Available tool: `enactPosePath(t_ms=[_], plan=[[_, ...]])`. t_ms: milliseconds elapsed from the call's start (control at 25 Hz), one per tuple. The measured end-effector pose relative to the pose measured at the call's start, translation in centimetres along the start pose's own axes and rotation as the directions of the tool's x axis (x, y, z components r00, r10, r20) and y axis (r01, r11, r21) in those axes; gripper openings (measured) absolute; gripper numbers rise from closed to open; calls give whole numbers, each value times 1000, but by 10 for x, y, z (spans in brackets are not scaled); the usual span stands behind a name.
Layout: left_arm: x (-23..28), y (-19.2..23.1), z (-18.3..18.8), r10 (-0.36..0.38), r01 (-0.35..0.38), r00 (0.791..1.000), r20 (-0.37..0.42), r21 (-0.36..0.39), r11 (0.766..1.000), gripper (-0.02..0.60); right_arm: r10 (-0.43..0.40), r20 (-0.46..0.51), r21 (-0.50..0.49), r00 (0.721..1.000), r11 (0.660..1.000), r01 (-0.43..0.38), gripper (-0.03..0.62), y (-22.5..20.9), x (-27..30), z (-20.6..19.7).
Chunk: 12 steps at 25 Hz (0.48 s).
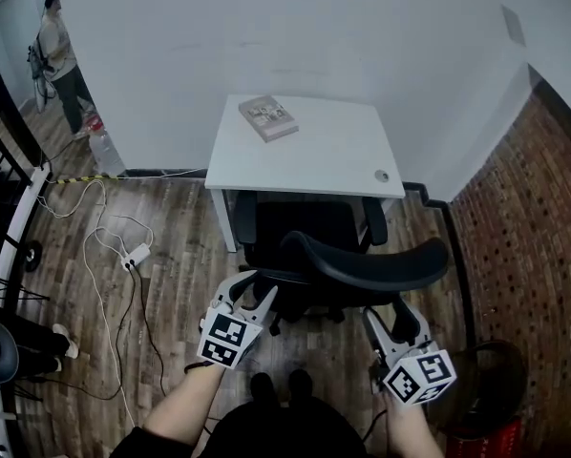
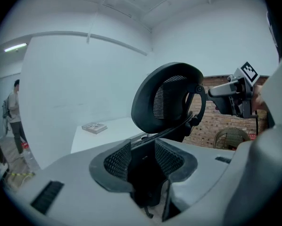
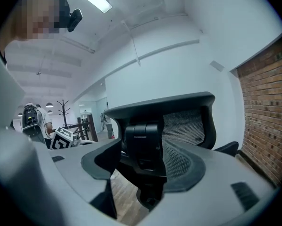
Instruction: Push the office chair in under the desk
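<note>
Against the wall at twelve o'clock stands the white desk (image 1: 314, 151), and the black office chair (image 1: 362, 260) sits just before it, its seat partly beneath the desktop and its curved back toward the person. At seven o'clock of the chair the left gripper (image 1: 259, 286) has its jaws wide with the back's edge between them, though whether the pads touch it is hard to tell. At five o'clock the right gripper (image 1: 389, 319) likewise stands open around the back's dark bracket.
</note>
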<state>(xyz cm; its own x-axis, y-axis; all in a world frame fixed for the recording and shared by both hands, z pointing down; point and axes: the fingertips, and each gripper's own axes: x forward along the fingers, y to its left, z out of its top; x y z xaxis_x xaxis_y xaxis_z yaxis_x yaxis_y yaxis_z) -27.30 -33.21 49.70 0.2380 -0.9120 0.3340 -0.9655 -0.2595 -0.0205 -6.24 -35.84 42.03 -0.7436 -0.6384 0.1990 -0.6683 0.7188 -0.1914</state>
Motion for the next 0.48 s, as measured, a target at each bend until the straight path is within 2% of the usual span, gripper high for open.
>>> enactPosePath(t_ms=[80,200,280,400,480], plan=[[-4,-5,-3,-12,12,1000,10,-39,999,164,-24,-1,-3,1000,1000,24,256,-2,-5,-5],[-2,-9,-8,-20,20,1000,7,-60,998,160,-108,-2,-7,994,994,108,152,-12,-7,-7],[-1,-5,-9,-9,9,1000,8,-82,997,151,-138,-11,-9,990,990,138,140,-13,-8,-7],[-1,2,-10,-1,3,1000,23,-116,993,87,-158,-16,-14,987,987,157,133,-13,-7,-5],[-1,5,-9,-9,13,999,31,-113,993,83,-165,-16,-12,986,986,164,138,-13,-3,-4]])
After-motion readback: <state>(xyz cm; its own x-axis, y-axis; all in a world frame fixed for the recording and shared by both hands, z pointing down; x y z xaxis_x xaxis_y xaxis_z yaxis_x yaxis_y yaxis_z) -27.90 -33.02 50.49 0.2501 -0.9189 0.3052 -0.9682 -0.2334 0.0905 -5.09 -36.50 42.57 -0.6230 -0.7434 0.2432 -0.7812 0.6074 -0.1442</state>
